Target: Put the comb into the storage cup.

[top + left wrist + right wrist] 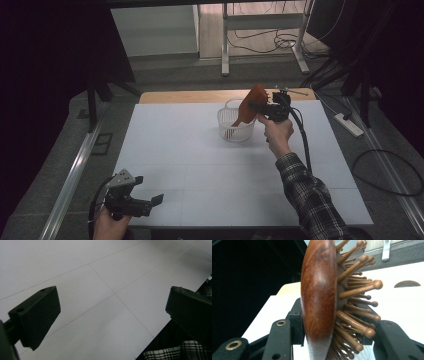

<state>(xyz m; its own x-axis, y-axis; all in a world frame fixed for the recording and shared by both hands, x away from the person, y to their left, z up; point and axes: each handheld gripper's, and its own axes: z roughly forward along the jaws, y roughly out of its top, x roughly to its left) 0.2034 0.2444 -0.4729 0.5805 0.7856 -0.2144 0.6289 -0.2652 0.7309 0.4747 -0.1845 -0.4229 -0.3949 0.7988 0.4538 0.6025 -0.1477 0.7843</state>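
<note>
Lower left of the high view: I'm idling the left gripper [150, 202] over the white table sheet [200, 185], jaws spread wide, holding nothing. Upper centre: the right gripper [256, 106] is pinching the reddish-brown wooden paddle hairbrush [248, 107], tilted over the white plastic mesh basket [235, 125]. Judging it mid-transfer; release remaining.

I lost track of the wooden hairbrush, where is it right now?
In the high view the wooden hairbrush is at the far right of the table, clamped in the right gripper and tilted over the white basket.
</note>
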